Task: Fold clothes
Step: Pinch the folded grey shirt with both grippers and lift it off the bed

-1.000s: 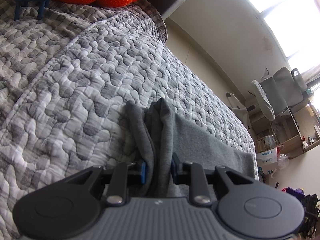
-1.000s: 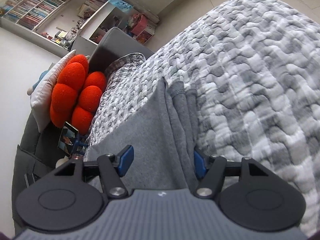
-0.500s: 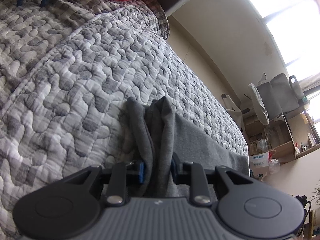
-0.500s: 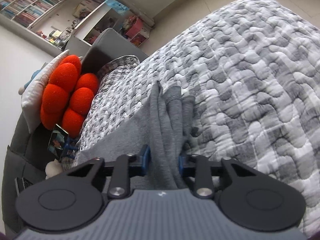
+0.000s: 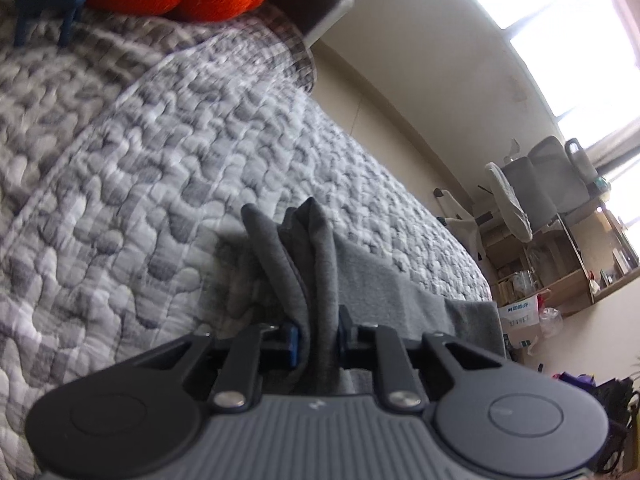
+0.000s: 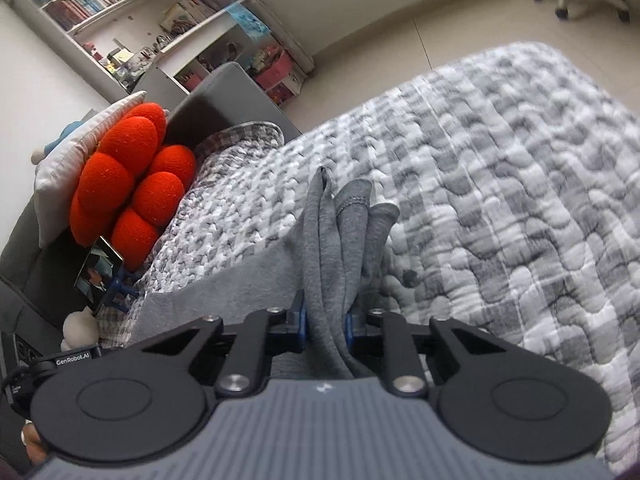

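Grey knit fabric, a garment point(image 5: 320, 256), is laid on a quilted grey-and-white bedspread point(image 5: 140, 184), bunched into upright folds at each held end. In the left wrist view its folded end is seen pointing toward 12 o'clock, with a flat band stretched away toward 4 o'clock along the bed edge. The left gripper point(image 5: 318, 338) is closing, its blue-padded jaws pinching the gathered folds. In the right wrist view the garment point(image 6: 340, 240) is seen rising toward 12 o'clock, its flat band running off toward 8 o'clock. The right gripper point(image 6: 325, 330) is closing as well, with the folds pinched between its jaws. An orange cushion point(image 6: 128, 184) is seen at 10 o'clock.
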